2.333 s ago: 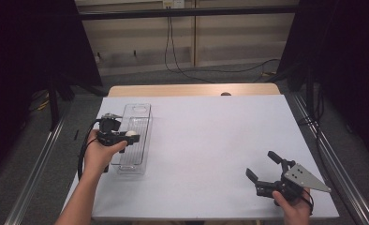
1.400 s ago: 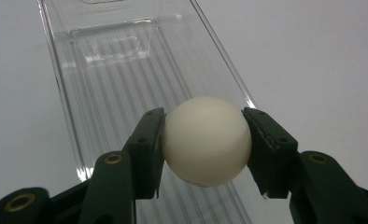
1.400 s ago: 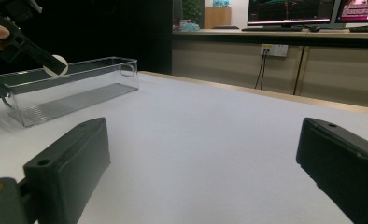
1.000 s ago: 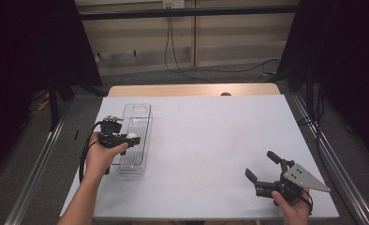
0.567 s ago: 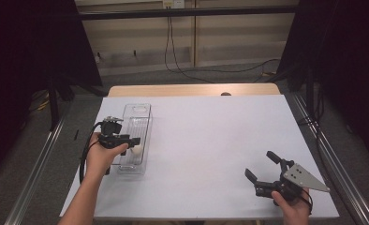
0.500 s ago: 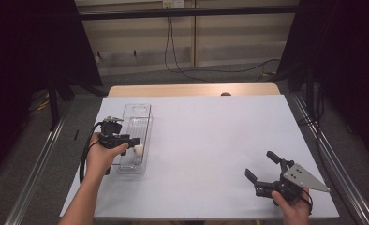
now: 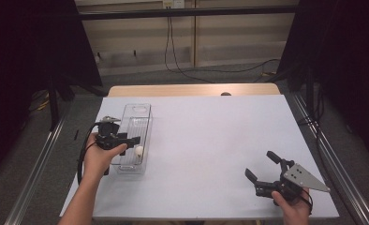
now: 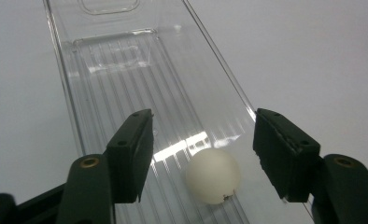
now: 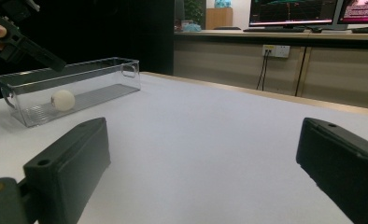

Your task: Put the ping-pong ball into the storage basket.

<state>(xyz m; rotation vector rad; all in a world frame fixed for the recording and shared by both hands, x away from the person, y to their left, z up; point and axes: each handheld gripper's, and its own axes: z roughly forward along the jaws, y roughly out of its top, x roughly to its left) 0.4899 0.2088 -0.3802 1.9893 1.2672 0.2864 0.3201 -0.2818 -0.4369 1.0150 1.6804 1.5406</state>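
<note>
A long clear plastic bin (image 7: 149, 125) lies on the left side of the white table. A white ball (image 7: 139, 151) rests on its ribbed floor near the near end. My left gripper (image 7: 132, 140) hovers over that end, open. In the left gripper view the ball (image 8: 213, 176) lies just below and between the spread jaws of the left gripper (image 8: 203, 140), touching neither, and the bin (image 8: 65, 88) stretches away. My right gripper (image 7: 261, 165) is open and holds nothing above the table's front right. From there my right gripper (image 9: 205, 154) faces the bin (image 9: 102, 74) and ball (image 9: 63, 100) far off.
The white table top (image 7: 220, 136) spreads wide between the two grippers. A wooden strip (image 7: 192, 90) runs along its far edge. Metal rails (image 7: 328, 154) flank both sides, and cables (image 7: 182, 56) lie on the floor behind.
The left gripper has shifted slightly over the bin's near end, and the white ball now lies on the bin floor clear of the jaws. The right gripper has stayed put.
</note>
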